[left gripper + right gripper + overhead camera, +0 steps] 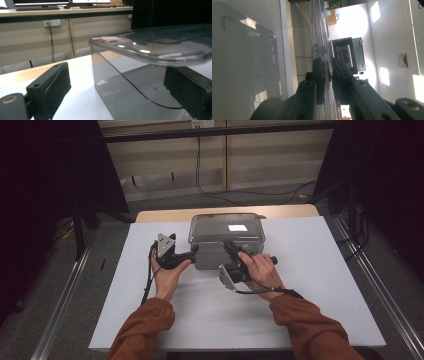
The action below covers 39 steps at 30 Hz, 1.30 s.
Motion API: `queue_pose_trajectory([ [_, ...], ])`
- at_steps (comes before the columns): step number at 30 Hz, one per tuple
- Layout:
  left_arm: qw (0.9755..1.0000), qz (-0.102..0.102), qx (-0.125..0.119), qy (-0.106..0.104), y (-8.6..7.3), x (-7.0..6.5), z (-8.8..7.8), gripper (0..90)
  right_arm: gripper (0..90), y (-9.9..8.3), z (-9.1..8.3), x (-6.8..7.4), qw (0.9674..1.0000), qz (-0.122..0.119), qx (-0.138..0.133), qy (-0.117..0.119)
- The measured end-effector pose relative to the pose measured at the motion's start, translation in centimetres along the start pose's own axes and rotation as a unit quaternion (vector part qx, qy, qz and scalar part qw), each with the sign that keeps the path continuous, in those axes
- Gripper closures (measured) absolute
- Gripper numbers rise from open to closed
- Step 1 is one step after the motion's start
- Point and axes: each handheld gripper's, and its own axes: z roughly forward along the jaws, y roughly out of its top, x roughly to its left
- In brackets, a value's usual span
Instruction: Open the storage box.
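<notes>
A smoky clear plastic box (226, 252) with a clear lid (226, 227) stands at the back middle of the white table top (310, 270). My left gripper (192, 251) is at the box's front left corner. In the left gripper view it (120, 82) is open, one jaw outside the box wall (120, 100) and the other behind it, under the lid's rim (155, 50). My right gripper (229, 246) is at the lid's front edge, turned on its side. In the right gripper view it (328, 67) is shut on the thin lid rim (320, 30), with the box wall (242, 65) beside it.
The white top lies on a wooden table (160, 215). Metal rails (65, 295) run along the floor on both sides. Black cables (210, 187) trail over the floor behind the table, before a low beige wall. Dark curtains hang left and right.
</notes>
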Motion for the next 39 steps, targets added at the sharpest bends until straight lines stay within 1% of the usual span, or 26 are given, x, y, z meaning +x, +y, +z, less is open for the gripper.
queue_pose_trajectory([
  [3, 1.0, 0.001, -0.007, -0.003, 0.1, 0.0, 0.1, 7.1, 80.3, 0.0, 0.0, 0.1, 1.0, -0.001, 0.0, 0.002],
  [4, 0.9999, 0.004, -0.009, -0.003, 0.1, 0.0, 0.1, 7.6, 80.2, 0.0, 0.0, 0.2, 1.0, -0.001, 0.0, 0.002],
  [5, 1.0, 0.001, -0.01, -0.002, 0.1, 0.0, 0.1, 7.7, 80.1, 0.0, 0.0, 0.3, 1.0, 0.0, 0.001, 0.003],
  [6, 1.0, 0.003, -0.007, -0.003, 0.0, 0.1, 0.1, 7.7, 80.1, -0.1, 0.0, 0.3, 1.0, -0.001, 0.001, 0.004],
  [8, 1.0, 0.0, -0.007, -0.005, 0.0, 0.2, 0.1, 7.7, 79.9, -0.1, 0.0, 0.4, 1.0, 0.001, 0.0, 0.004],
  [9, 1.0, -0.003, -0.007, -0.002, 0.0, 0.2, 0.1, 7.7, 79.7, -0.1, 0.0, 0.4, 1.0, 0.001, -0.001, 0.004],
  [10, 0.9999, -0.007, -0.007, -0.008, 0.0, 0.3, 0.1, 7.6, 79.5, -0.1, 0.0, 0.4, 1.0, 0.001, -0.001, 0.004],
  [12, 1.0, 0.0, -0.009, -0.004, 0.0, 0.2, 0.1, 7.6, 78.9, -0.1, 0.1, 0.4, 1.0, 0.003, -0.002, 0.006],
  [14, 0.9999, 0.008, -0.01, -0.009, 0.1, 0.2, 0.1, 8.0, 77.8, -0.2, 0.1, 0.4, 0.9999, 0.008, -0.001, 0.006],
  [17, 0.9999, 0.009, -0.01, -0.01, 0.1, 0.2, 0.1, 8.0, 73.9, -0.3, 0.3, 0.4, 0.9999, 0.012, 0.001, 0.01],
  [19, 0.9999, 0.008, -0.01, -0.009, 0.1, 0.3, 0.1, 8.0, 71.4, -0.4, 0.3, 0.4, 0.9997, 0.022, 0.001, 0.013],
  [21, 0.9998, 0.011, -0.011, -0.014, 0.1, 0.3, 0.1, 8.1, 68.3, -0.5, 0.4, 0.3, 0.9994, 0.031, 0.001, 0.013],
  [22, 0.9998, 0.005, -0.012, -0.014, 0.1, 0.3, 0.1, 8.1, 67.0, -0.5, 0.4, 0.3, 0.9993, 0.035, 0.003, 0.012],
  [23, 0.9998, 0.005, -0.011, -0.016, 0.1, 0.4, 0.1, 8.2, 65.0, -0.7, 0.4, 0.2, 0.999, 0.042, 0.005, 0.013],
  [24, 0.9998, 0.008, -0.012, -0.015, 0.2, 0.4, 0.0, 8.3, 62.4, -0.9, 0.5, 0.1, 0.998, 0.06, 0.006, 0.016],
  [25, 0.9998, 0.006, -0.013, -0.015, 0.2, 0.3, 0.1, 8.3, 59.9, -1.1, 0.6, 0.1, 0.9967, 0.077, 0.009, 0.021],
  [27, 0.9997, 0.005, -0.014, -0.017, 0.2, 0.4, 0.0, 8.3, 54.5, -1.4, 0.6, -0.2, 0.9953, 0.094, 0.008, 0.022],
  [28, 0.9997, 0.008, -0.013, -0.017, 0.2, 0.4, 0.0, 8.3, 49.9, -1.7, 0.6, -0.3, 0.9936, 0.111, 0.006, 0.021],
  [29, 0.9998, 0.004, -0.015, -0.014, 0.2, 0.3, 0.0, 8.3, 44.9, -1.9, 0.6, -0.4, 0.9914, 0.129, 0.001, 0.021],
  [31, 0.9997, 0.006, -0.016, -0.016, 0.3, 0.3, 0.0, 8.4, 40.8, -2.4, 0.6, -0.6, 0.9873, 0.158, 0.006, 0.022],
  [32, 0.9997, 0.009, -0.014, -0.016, 0.3, 0.4, 0.0, 8.3, 39.0, -2.6, 0.6, -0.7, 0.9861, 0.164, 0.006, 0.025],
  [33, 0.9997, 0.008, -0.014, -0.017, 0.2, 0.3, 0.0, 8.3, 36.9, -2.8, 0.6, -0.8, 0.9825, 0.184, 0.005, 0.031],
  [35, 0.9998, 0.009, -0.009, -0.017, 0.2, 0.3, 0.1, 8.4, 34.7, -3.3, 0.6, -0.9, 0.9772, 0.21, 0.008, 0.032],
  [37, 0.9998, 0.013, -0.006, -0.017, 0.5, 0.3, 0.1, 7.7, 30.9, -3.9, 0.6, -1.1, 0.9694, 0.242, 0.011, 0.037],
  [38, 0.9996, 0.021, -0.007, -0.019, 0.7, 0.4, 0.1, 7.8, 29.4, -4.2, 0.6, -1.3, 0.9657, 0.257, 0.011, 0.039],
  [39, 0.9997, 0.015, -0.01, -0.019, 0.8, 0.2, 0.1, 7.9, 28.2, -4.4, 0.6, -1.5, 0.9621, 0.269, 0.01, 0.043],
])
